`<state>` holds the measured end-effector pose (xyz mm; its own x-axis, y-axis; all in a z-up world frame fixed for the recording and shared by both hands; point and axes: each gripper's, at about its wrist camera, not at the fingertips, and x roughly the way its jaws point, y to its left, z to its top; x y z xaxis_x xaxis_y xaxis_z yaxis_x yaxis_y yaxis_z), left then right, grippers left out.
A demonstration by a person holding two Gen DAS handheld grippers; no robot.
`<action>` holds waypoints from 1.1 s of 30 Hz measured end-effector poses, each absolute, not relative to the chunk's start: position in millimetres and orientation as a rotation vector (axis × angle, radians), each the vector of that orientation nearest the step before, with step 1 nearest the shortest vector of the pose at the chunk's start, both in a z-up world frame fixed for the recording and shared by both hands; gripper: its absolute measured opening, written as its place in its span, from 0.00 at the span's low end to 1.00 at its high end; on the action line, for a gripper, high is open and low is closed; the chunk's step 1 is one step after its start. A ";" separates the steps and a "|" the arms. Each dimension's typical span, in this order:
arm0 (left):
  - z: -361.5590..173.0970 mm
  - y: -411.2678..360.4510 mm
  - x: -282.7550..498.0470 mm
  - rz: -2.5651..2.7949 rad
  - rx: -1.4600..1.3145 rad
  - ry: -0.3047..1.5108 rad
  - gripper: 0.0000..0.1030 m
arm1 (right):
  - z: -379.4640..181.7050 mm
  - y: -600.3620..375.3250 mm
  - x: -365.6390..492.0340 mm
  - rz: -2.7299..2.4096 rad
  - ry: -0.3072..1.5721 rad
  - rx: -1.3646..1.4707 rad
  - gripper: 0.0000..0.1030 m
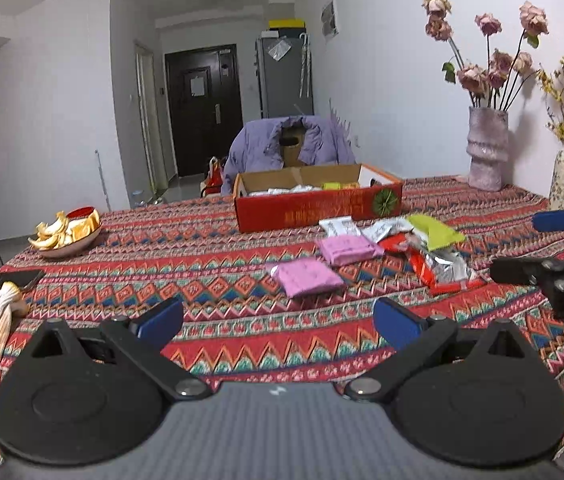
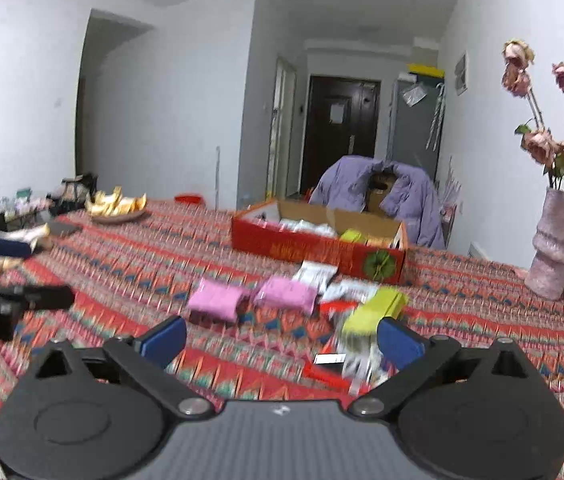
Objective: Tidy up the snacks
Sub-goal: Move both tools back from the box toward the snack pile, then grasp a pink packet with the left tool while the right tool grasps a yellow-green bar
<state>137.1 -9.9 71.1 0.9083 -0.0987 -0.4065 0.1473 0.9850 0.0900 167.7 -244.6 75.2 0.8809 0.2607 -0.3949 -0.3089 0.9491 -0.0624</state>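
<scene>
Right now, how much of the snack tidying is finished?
Partly done: the red box already holds some packets. Nothing is in hand; the left tool and right tool are both open and empty. Still loose on the tablecloth are two pink packets, a green packet, red-and-silver wrappers and white packets.

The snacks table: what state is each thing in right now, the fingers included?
Left gripper: fingers wide apart, nothing between them.
Right gripper: fingers wide apart, empty.
Red box: open-topped, several packets inside.
Pink packets: two, flat on the tablecloth, outside the box.
Green packet: lying on the loose pile.
Bowl: holding orange peels.
Pink vase: upright, wilted roses.
</scene>
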 end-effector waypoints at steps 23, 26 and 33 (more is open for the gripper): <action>27.8 -40.5 273.8 -0.126 -0.023 0.635 1.00 | 55.9 -276.9 227.6 0.237 0.476 -0.012 0.99; 19.6 -51.7 307.4 -0.101 -0.025 0.648 1.00 | 52.0 -284.4 248.1 0.222 0.501 0.018 0.99; -3.9 -67.7 364.8 -0.069 0.010 0.692 0.91 | 44.9 -300.5 304.5 0.197 0.543 0.067 0.99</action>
